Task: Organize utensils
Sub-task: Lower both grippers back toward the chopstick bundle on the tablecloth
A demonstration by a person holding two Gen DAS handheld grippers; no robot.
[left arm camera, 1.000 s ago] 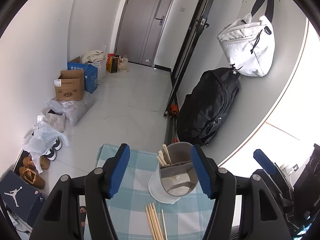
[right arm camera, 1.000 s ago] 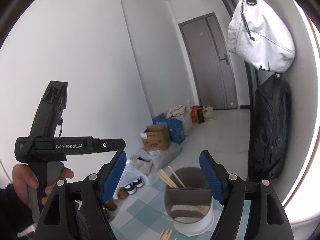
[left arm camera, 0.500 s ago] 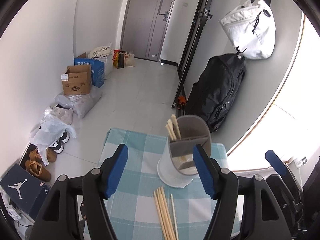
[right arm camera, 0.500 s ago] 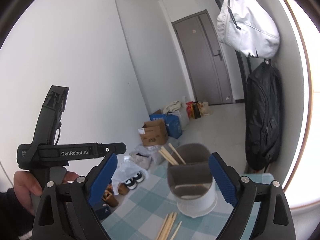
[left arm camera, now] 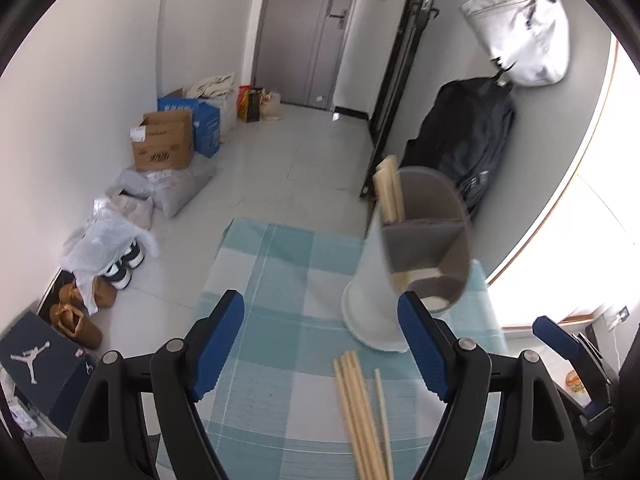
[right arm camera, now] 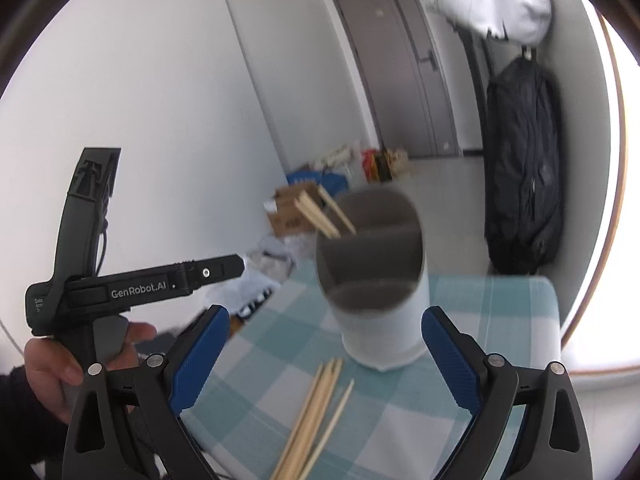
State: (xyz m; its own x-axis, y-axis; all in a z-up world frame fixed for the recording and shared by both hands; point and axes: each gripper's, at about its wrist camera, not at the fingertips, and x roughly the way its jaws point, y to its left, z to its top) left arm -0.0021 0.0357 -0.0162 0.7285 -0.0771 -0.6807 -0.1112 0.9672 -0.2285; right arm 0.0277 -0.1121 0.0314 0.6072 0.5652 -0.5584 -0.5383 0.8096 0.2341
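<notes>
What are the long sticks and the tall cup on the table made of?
Chopsticks: probably bamboo or wood, pale tan and matte, thin and tapered. Holder: looks like plastic, smooth white outside, grey inside with dividers. It's blurred, so that's a guess.

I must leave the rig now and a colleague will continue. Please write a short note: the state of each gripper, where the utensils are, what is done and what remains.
Left gripper: jaws opening, nothing between them, above the checked cloth.
Right gripper: jaws open wide, nothing held, facing the holder.
Things: the divided holder stands upright on the cloth. Some chopsticks stand in its far compartment. A bundle of loose chopsticks lies on the cloth in front of the holder.
Done: some chopsticks are in the holder.
Left: pick up the loose chopsticks and put them in the holder.
</notes>
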